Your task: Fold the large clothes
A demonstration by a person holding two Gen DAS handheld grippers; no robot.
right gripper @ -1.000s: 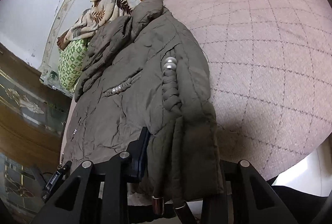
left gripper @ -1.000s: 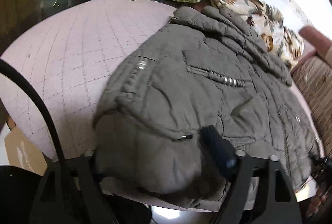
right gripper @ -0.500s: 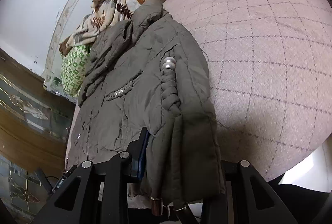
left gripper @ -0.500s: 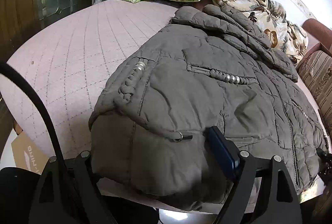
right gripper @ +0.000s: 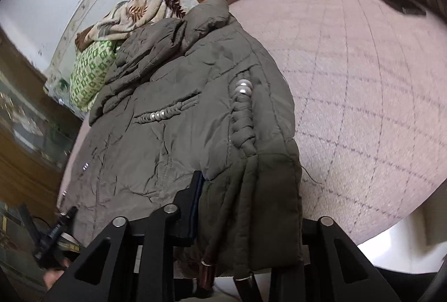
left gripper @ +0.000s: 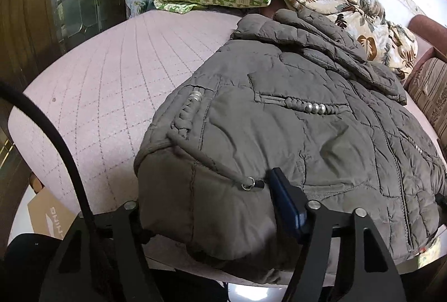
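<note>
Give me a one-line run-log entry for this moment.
stage: gripping hem | left gripper: closing, jacket hem between jaws | right gripper: closing, hem corner between jaws | jacket: flat on bed

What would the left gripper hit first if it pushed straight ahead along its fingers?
The grey quilted jacket. Its hem corner already sits between the closing fingers of the left gripper, so any advance likely drives into the padded fabric, with the pink quilted bed cover underneath. Depth past the hem is unclear.
</note>
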